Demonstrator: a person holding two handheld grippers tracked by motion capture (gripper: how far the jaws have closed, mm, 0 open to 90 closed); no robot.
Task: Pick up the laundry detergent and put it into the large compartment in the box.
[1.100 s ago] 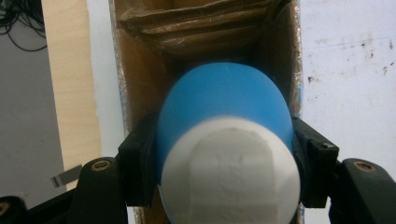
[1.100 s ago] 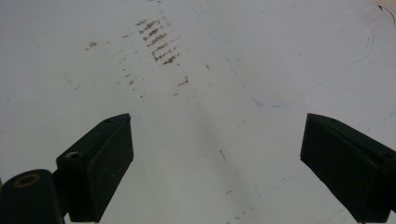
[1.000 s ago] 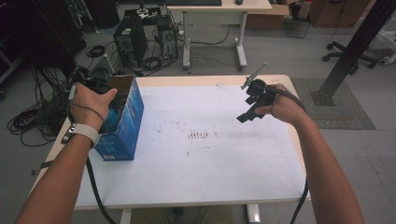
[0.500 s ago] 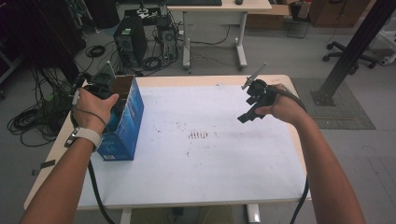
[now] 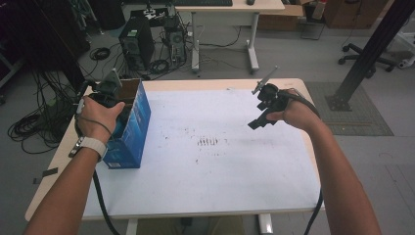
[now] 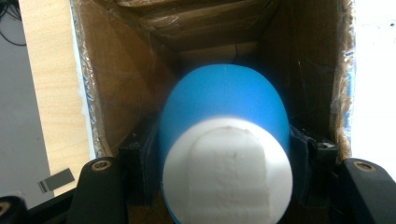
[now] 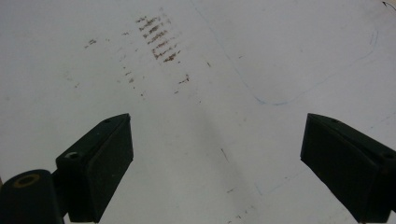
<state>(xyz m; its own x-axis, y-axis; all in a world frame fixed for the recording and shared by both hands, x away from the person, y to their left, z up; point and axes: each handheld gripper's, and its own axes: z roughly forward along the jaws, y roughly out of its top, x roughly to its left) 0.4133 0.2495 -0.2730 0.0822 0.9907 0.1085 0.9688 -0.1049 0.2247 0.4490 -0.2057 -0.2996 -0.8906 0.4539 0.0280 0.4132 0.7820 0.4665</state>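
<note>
Left to right, high view: L gripper (image 5: 113,105) at mouth of blue cardboard box (image 5: 128,139) on table's (image 5: 205,196) L edge. L gripper view: jaws clamped on blue cup w/ white base (image 6: 224,144), cup inside box opening. Table centre: brown marks (image 5: 208,142). R gripper (image 5: 262,117) held above table's R side; jaws wide apart, nothing betw. them.

text: none legible | blue box (image 5: 131,132): print perhaps too blurred
</note>
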